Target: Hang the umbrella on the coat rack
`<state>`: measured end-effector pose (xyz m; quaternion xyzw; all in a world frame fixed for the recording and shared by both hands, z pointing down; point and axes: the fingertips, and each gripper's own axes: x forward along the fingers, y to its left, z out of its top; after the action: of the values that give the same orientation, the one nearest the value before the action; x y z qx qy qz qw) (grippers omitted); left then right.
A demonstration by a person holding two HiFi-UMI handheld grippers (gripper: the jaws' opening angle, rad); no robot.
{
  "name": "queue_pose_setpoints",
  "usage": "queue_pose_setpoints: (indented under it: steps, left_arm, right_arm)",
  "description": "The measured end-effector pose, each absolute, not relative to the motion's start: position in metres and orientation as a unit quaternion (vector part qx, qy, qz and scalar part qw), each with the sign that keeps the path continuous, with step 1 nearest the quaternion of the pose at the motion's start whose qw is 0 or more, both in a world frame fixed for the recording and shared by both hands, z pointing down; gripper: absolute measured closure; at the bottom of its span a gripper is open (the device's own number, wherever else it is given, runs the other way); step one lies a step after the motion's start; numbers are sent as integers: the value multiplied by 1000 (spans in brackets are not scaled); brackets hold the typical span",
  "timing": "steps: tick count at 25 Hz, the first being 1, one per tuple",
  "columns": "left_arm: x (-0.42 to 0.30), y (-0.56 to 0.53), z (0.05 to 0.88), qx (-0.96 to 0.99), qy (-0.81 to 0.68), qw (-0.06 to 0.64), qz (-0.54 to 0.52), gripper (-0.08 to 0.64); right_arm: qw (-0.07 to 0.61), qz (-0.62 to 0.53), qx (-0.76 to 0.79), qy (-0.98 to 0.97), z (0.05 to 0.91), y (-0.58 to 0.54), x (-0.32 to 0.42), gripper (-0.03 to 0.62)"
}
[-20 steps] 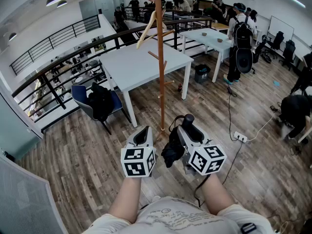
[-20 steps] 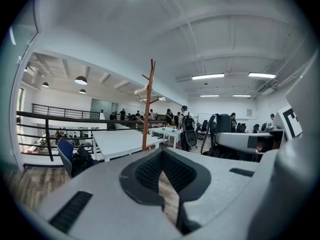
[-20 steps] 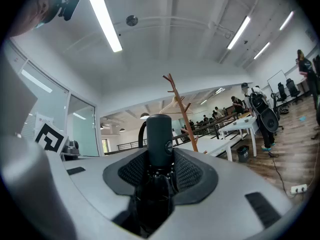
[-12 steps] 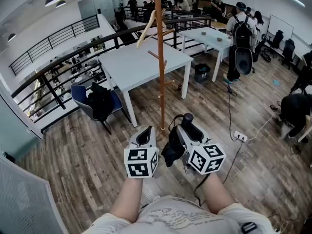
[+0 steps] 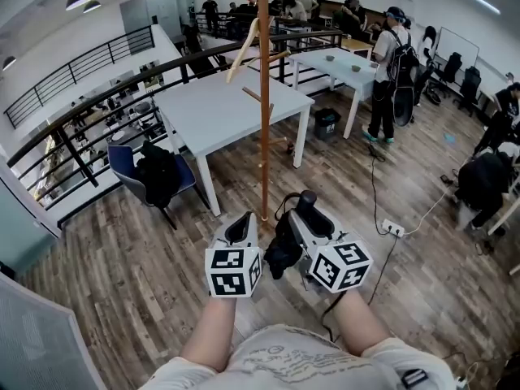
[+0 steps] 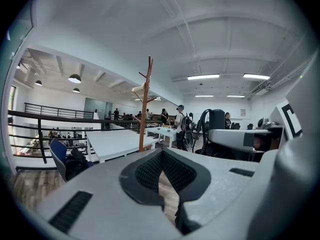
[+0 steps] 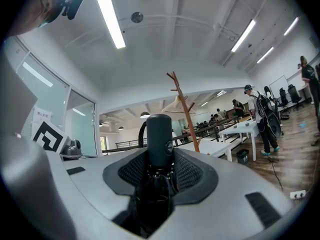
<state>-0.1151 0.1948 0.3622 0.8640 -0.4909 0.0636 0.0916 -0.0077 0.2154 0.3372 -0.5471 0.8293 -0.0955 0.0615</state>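
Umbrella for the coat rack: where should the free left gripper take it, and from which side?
Probably the stubby round handle, which sticks out level past the right gripper's jaws, shut on the umbrella just behind it. Come in from the left gripper's side, jaws across the handle, minding the strap loop that arches there.

The coat rack (image 5: 263, 96) stands on the floor (image 5: 138, 275) before the table (image 5: 219, 104). A chair (image 5: 120, 159) sits left of the table.
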Motion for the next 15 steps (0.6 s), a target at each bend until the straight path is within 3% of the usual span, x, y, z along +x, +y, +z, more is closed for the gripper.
queue_pose_setpoints:
  steps: [15]
  left_arm:
    - [-144, 156, 379, 884, -452, 107, 54, 555]
  right_arm:
    - [57, -101, -576, 809, 348, 186, -35, 434]
